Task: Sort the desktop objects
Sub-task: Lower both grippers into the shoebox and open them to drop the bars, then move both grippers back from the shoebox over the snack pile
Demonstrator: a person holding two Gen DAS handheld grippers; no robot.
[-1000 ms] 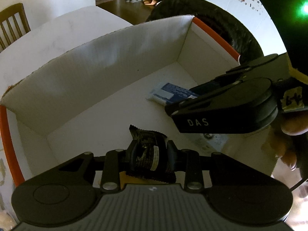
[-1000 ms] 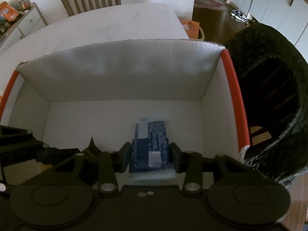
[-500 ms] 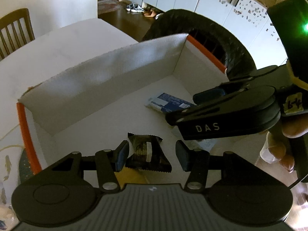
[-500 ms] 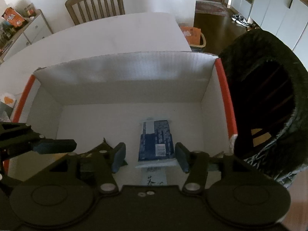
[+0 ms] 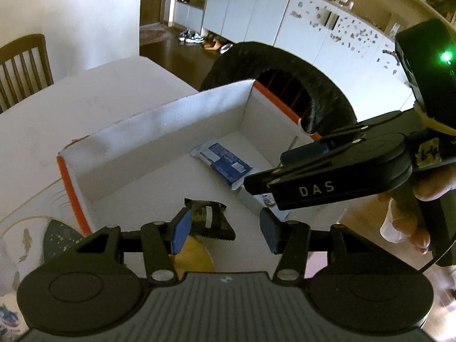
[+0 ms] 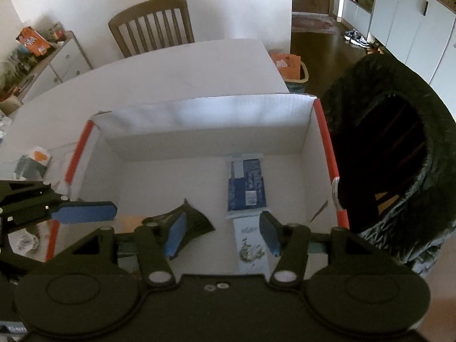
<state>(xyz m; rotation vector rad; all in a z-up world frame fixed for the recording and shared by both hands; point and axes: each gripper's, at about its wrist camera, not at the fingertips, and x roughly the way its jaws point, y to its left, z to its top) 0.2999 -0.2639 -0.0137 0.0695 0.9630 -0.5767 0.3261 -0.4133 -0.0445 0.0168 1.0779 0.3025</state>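
A white cardboard box (image 5: 159, 131) with orange edges stands on the table; it also shows in the right wrist view (image 6: 216, 114). A dark snack packet (image 5: 209, 221) and a blue packet (image 5: 223, 164) lie on its floor, also seen in the right wrist view as the dark packet (image 6: 196, 222) and the blue packet (image 6: 246, 185). My left gripper (image 5: 225, 229) is open above the box, the dark packet below its left finger. My right gripper (image 6: 221, 232) is open and empty above the box, raised over the blue packet.
A black-lined bin (image 6: 393, 148) stands right of the box. A wooden chair (image 6: 152, 25) is at the table's far side. Small packets (image 6: 32, 162) lie on the table left of the box. A yellow item (image 5: 193, 256) lies in the box under my left gripper.
Both grippers opened, released their packets onto the box floor and rose up and back from the box.
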